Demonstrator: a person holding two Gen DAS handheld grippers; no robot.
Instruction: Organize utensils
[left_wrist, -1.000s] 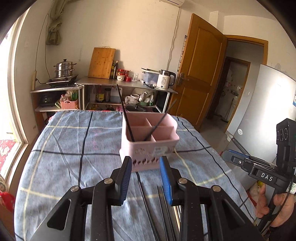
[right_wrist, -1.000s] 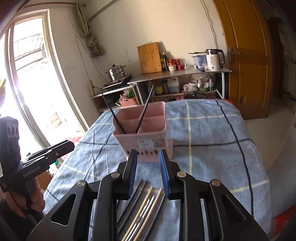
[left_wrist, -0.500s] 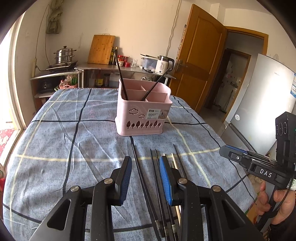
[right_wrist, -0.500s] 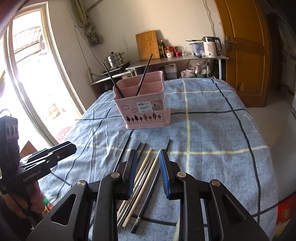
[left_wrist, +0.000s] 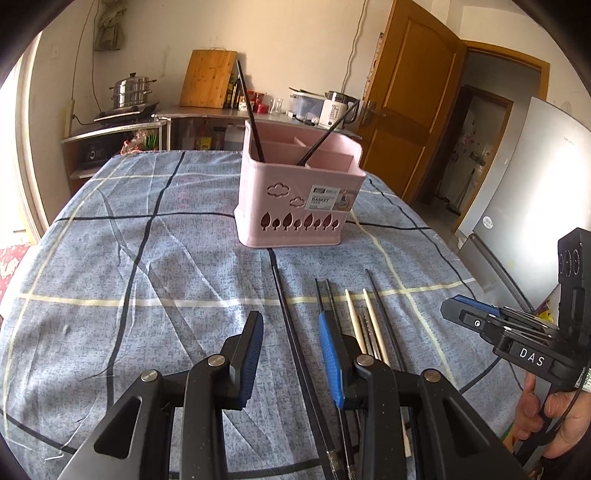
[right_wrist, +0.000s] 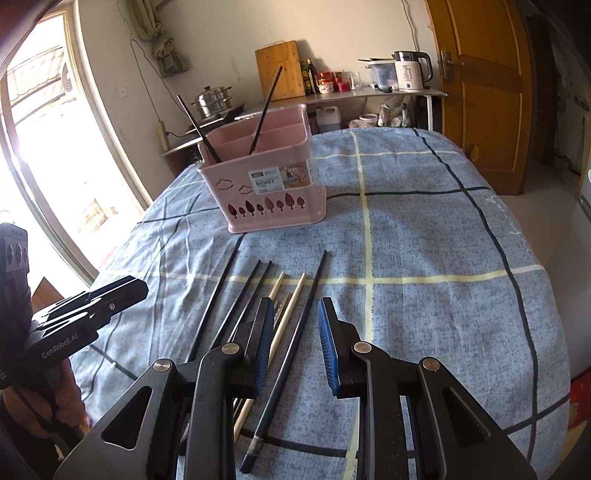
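A pink utensil basket (left_wrist: 299, 201) stands on the blue checked tablecloth, with two black chopsticks (left_wrist: 251, 114) leaning in it; it also shows in the right wrist view (right_wrist: 266, 184). Several black, wooden and metal chopsticks (left_wrist: 364, 321) lie in a row on the cloth in front of it (right_wrist: 284, 314). My left gripper (left_wrist: 291, 354) is open and empty, low over one long black chopstick (left_wrist: 291, 328). My right gripper (right_wrist: 293, 347) is open and empty above the rightmost black chopstick (right_wrist: 295, 339). Each gripper shows in the other's view (left_wrist: 498, 328) (right_wrist: 88, 302).
The table (right_wrist: 443, 240) drops off at the right and near edges. Behind it stands a metal shelf (left_wrist: 207, 110) with a steamer pot, cutting board and kettle. A wooden door (left_wrist: 402, 110) and a fridge (left_wrist: 535, 177) are at the right, a bright window (right_wrist: 44, 147) at the left.
Both grippers have pulled back and down from the basket toward the near edge, so the row of loose chopsticks now lies under and ahead of the fingers. Both stay open.
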